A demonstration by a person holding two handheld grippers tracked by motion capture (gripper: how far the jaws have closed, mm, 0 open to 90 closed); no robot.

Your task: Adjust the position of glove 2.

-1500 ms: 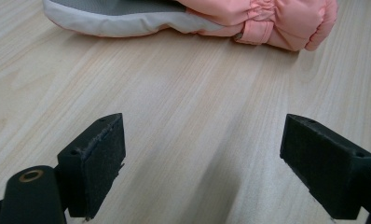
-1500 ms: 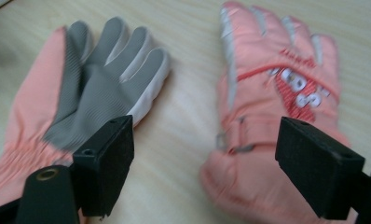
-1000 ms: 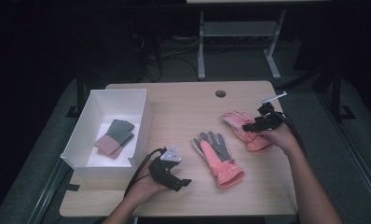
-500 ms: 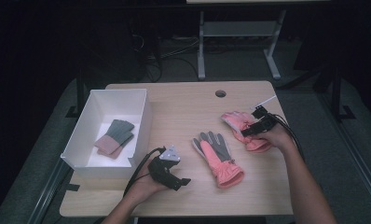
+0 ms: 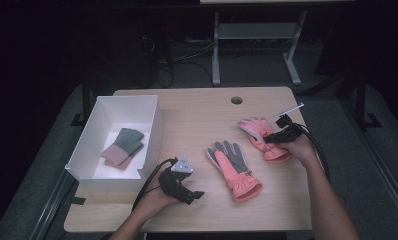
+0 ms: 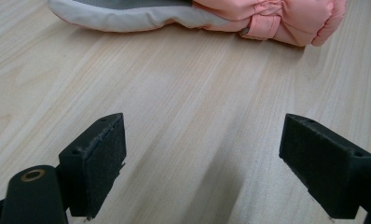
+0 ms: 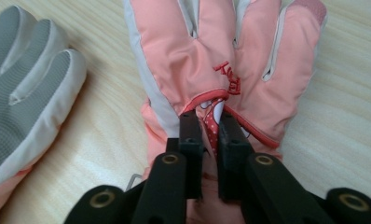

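Fabric of the pink glove near the table's right edge sat pinched in my right hand-held gripper, whose jaws had just been closing; my left hand-held gripper stood apart over the front edge.

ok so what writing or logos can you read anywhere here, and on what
One text: red embroidered script on the back of the pink glove, partly hidden beside the right gripper; it cannot be read for sure.
The grey-palmed glove, the folded gloves in the white box, the table and the left gripper: no text visible.
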